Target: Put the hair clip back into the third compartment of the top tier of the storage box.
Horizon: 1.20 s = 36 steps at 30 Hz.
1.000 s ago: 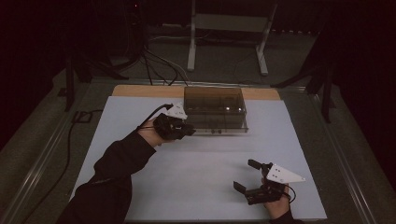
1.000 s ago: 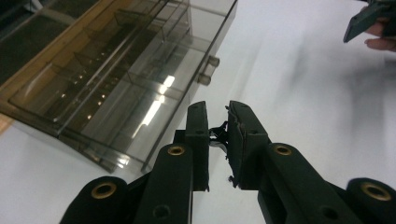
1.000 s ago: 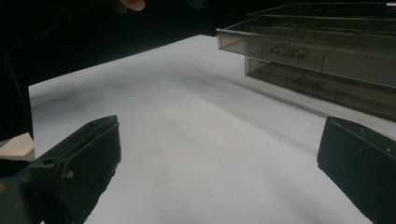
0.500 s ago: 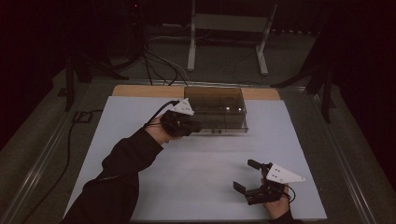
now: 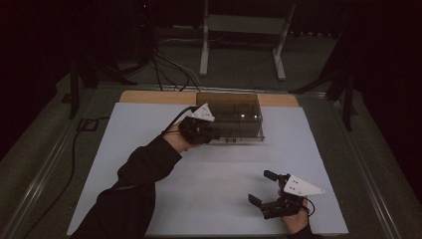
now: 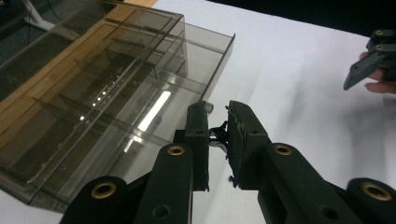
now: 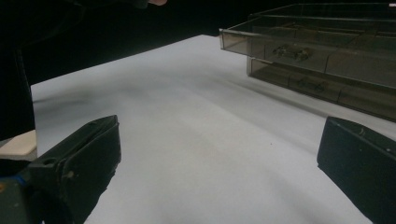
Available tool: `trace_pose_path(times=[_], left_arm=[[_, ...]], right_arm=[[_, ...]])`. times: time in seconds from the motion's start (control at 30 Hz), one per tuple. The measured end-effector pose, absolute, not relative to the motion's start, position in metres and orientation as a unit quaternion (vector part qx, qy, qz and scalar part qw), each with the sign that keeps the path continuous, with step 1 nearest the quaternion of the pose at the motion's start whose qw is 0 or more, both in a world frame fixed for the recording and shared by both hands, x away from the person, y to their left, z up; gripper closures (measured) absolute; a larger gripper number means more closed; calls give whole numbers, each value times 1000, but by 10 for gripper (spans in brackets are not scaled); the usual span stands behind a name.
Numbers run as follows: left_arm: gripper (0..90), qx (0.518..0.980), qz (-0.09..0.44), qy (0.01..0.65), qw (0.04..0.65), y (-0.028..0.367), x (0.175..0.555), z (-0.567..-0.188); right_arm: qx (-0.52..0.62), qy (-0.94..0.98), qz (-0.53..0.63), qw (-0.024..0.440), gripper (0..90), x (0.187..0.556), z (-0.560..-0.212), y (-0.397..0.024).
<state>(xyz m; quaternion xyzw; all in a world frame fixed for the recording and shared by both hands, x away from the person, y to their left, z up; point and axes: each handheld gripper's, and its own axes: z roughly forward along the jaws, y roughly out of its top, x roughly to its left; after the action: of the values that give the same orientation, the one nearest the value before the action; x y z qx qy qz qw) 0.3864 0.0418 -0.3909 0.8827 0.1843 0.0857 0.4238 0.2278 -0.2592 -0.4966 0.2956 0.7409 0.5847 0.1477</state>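
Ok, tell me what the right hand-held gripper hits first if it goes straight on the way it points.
Probably nothing soon: the right hand-held gripper, jaws wide open, points across bare white table cover. The smoky clear drawer box sits off to the right of that line, though depth is hard to judge.

The left hand-held gripper (image 6: 218, 128) pinches a small dark part (image 6: 218, 136) between nearly closed jaws, just beside the smoky clear drawer box (image 6: 93, 98). The box's upper drawer (image 6: 182, 84) stands pulled out over the white desk (image 6: 299, 93).

Left claw (image 5: 215, 133) (perhaps) nearer the organizer box (image 5: 234, 110)
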Motion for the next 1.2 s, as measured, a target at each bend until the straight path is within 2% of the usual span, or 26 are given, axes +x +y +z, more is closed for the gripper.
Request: trace_pose_path(times=[1.2], left_arm=[[804, 874, 85, 203, 433, -8, 402, -390]], right_arm=[[297, 738, 588, 146, 0, 229, -496, -260]])
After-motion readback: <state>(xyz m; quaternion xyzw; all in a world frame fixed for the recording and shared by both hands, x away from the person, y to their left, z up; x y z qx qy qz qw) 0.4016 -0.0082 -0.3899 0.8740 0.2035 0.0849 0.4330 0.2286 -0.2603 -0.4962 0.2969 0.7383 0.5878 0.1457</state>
